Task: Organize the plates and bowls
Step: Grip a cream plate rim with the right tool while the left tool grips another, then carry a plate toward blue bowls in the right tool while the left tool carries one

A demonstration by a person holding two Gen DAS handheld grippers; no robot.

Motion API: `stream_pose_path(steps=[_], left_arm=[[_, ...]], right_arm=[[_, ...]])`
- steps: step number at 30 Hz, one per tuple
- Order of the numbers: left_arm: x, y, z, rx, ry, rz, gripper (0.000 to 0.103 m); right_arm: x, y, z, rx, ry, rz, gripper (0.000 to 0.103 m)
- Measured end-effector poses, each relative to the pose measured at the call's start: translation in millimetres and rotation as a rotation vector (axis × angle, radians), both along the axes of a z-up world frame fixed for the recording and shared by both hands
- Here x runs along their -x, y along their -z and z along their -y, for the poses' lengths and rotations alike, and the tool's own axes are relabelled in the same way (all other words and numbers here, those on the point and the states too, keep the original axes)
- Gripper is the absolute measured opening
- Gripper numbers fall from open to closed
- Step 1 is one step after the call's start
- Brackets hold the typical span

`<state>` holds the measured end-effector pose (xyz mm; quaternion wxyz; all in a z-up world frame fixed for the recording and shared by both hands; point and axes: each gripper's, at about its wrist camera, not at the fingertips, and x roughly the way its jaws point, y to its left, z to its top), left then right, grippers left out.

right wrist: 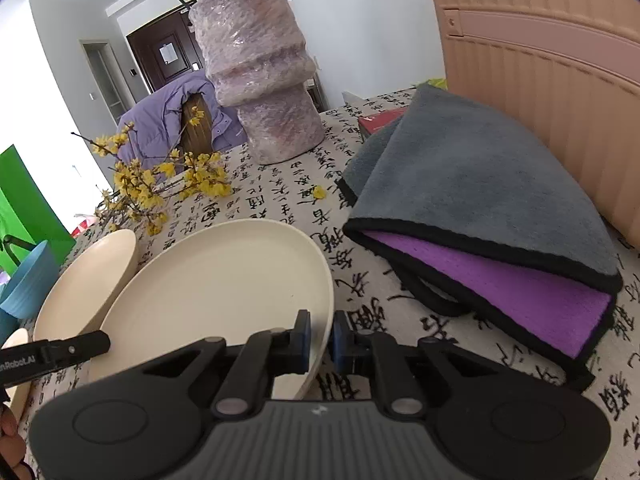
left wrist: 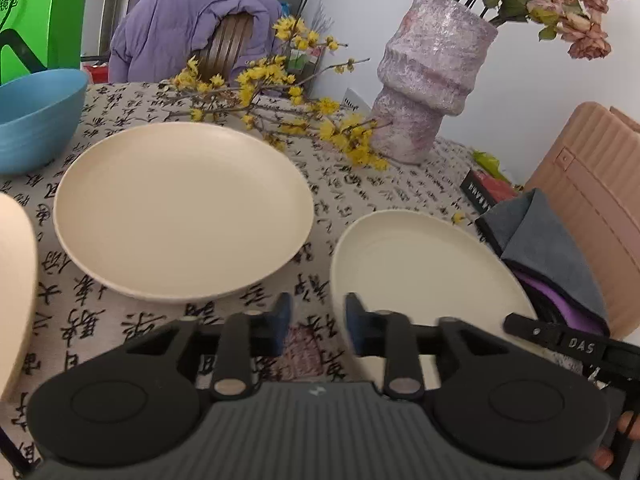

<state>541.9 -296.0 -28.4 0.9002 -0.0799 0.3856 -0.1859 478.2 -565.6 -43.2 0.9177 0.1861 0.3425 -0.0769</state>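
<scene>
Plates sit on a table covered by a cloth (left wrist: 120,332) printed with black calligraphy: a large cream plate (left wrist: 182,212) lies flat mid-table, and a smaller cream plate (right wrist: 224,292) is clamped at its near rim by the closed right gripper (right wrist: 320,340). The left gripper (left wrist: 318,322) straddles that small plate's left rim, partly closed, though contact is unclear. A blue bowl (left wrist: 36,120) stands at the far left. A purple vase (left wrist: 428,84), yellow blossom twigs (left wrist: 280,100) and a folded grey towel (right wrist: 480,196) share the table, with a jacket-draped chair (left wrist: 188,32) beyond
</scene>
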Motion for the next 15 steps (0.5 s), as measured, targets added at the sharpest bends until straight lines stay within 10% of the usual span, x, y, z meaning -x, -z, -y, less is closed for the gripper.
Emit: stream_pose_path(steps=[7,15], left_arm=[[-13,3,14,0.004,0.025,-0.034,0.038],[-29,8,21,0.039,0.014,-0.093,0.011]], right_arm=[[3,1,2,-0.012,-0.007,0.0,0.011],[3,1,1,0.004,-0.024,-0.005,0.012]])
